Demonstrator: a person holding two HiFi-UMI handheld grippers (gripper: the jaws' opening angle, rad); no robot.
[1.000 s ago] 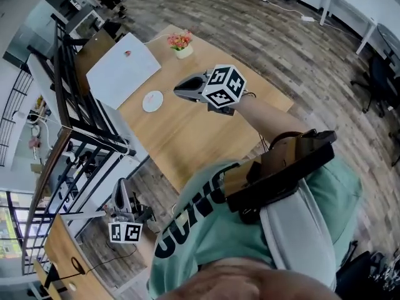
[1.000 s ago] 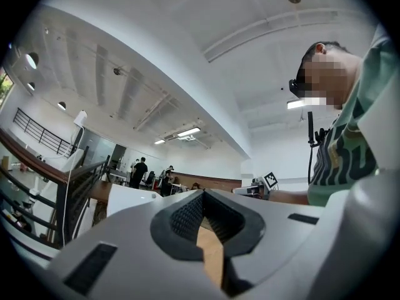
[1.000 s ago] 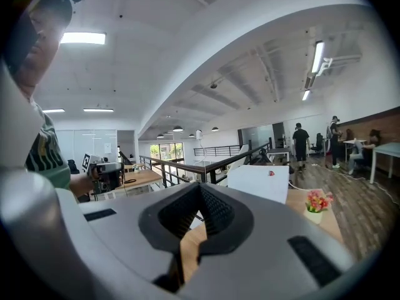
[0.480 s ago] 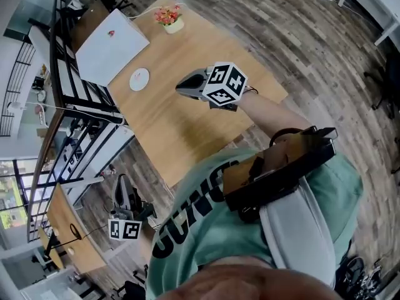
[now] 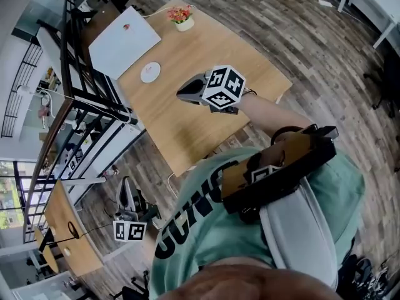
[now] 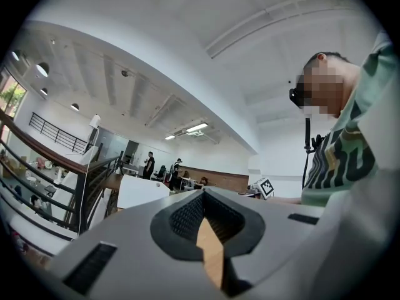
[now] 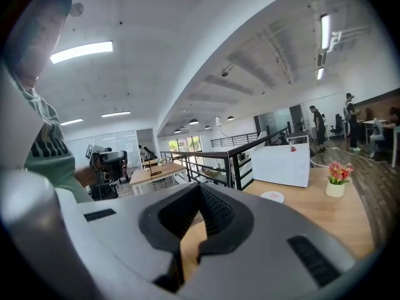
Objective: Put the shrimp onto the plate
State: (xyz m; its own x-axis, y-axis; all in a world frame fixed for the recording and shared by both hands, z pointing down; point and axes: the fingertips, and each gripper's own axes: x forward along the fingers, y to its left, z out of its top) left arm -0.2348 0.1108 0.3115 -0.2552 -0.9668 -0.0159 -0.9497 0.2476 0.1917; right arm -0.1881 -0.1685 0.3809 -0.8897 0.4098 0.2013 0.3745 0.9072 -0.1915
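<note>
- The right claw (image 5: 180,94) is closed, jaws pressed together with nothing between them. It hangs above the table (image 5: 187,127) without touching it.
- The left claw (image 5: 124,185) is closed too and holds nothing. It is off the table's near edge, over the floor (image 5: 294,36), well apart from the right claw.
- The plate (image 5: 150,72), small and white, lies on the table ahead of the right claw, slightly right of its line and apart from the tips.
- Past the plate from the right claw lies a white board (image 5: 122,45) with a red speck (image 5: 126,27) on it. The speck may be the shrimp but is too small to tell.
- A flower pot (image 5: 184,22) stands at the far end of the table, further right of the right claw's line than the plate.
</note>
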